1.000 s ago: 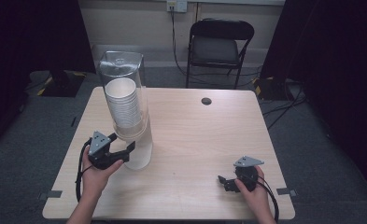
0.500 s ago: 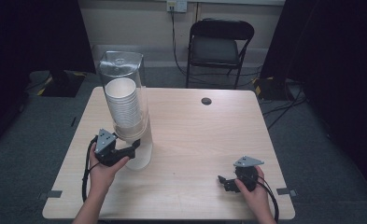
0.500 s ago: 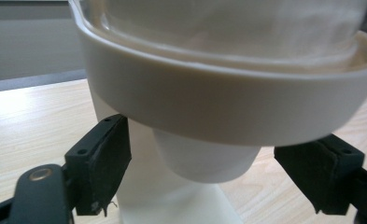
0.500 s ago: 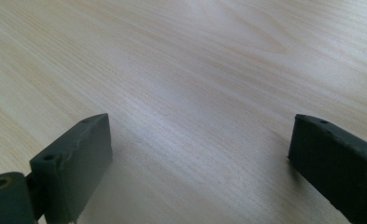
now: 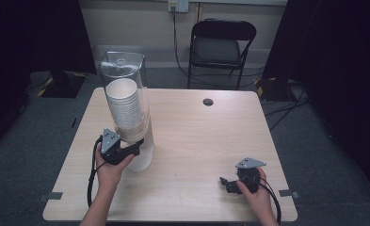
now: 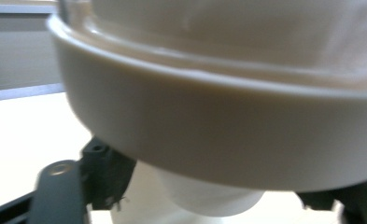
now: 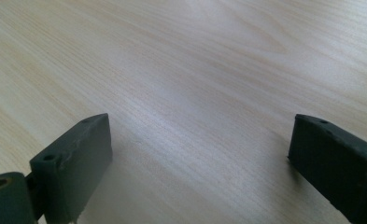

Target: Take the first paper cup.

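Cup dispenser [image 5: 126, 113] stands at the tabletop's [image 5: 197, 141] left side, paper cups stacked in its clear tube. My left gripper [image 5: 134, 149] is at its base; fingers [image 6: 104, 172] have just been closing around the bottom cup [image 6: 209, 196], though I can't tell if they grip it. Right gripper [image 5: 226, 183] rests near the front right edge, fingers [image 7: 78, 158] spread, nothing between.

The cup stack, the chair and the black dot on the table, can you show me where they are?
cup stack [image 5: 124, 101]: high view, side of the upper cups.
chair [image 5: 218, 51]: high view, seat.
black dot [image 5: 208, 101]: high view, its middle.
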`<state>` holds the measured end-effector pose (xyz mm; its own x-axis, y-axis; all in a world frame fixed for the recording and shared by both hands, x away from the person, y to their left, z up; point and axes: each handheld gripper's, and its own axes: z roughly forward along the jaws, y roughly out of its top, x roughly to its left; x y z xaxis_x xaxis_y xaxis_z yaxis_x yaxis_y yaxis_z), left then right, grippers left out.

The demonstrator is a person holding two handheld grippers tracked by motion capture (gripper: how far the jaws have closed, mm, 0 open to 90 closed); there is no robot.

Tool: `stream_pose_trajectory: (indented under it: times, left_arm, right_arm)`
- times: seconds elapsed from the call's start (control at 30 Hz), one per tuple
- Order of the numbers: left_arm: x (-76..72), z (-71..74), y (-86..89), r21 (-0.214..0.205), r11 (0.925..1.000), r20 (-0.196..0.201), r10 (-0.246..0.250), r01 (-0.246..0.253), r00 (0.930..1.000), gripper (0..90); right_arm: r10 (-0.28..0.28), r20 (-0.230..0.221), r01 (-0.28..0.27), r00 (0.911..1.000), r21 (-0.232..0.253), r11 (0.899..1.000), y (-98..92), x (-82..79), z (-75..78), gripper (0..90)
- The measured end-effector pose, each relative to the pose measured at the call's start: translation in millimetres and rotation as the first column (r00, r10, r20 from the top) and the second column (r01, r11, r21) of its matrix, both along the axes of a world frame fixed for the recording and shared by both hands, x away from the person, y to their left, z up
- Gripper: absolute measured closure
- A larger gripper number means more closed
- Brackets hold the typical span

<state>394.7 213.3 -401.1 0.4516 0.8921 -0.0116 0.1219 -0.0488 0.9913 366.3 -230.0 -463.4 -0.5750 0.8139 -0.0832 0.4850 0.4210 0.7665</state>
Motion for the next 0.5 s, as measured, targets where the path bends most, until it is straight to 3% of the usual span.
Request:
stream_pose_trajectory:
  times: [0.07, 0.43, 0.5]
  left_arm:
    - [1.8, -3.3, -2.2, 0.041, 0.9992, -0.026, -0.004, 0.005, 0.9997, 33.6]
    - [3.1, -4.6, -1.7, 0.051, 0.9986, -0.028, -0.014, 0.015, 0.9995, 36.0]
    - [2.6, -4.5, -0.7, 0.075, 0.9970, -0.032, -0.015, 0.017, 0.9994, 36.2]
  right_arm:
    - [0.000, 0.000, 0.000, 1.0000, 0.000, 1.000, 0.0, 0.0, 0.0, 5.5]
    - [0.000, 0.000, 0.000, 1.0000, 0.000, 1.000, 0.0, 0.0, 0.0, 5.5]
    - [0.000, 0.000, 0.000, 1.0000, 0.000, 1.000, 0.0, 0.0, 0.0, 5.5]
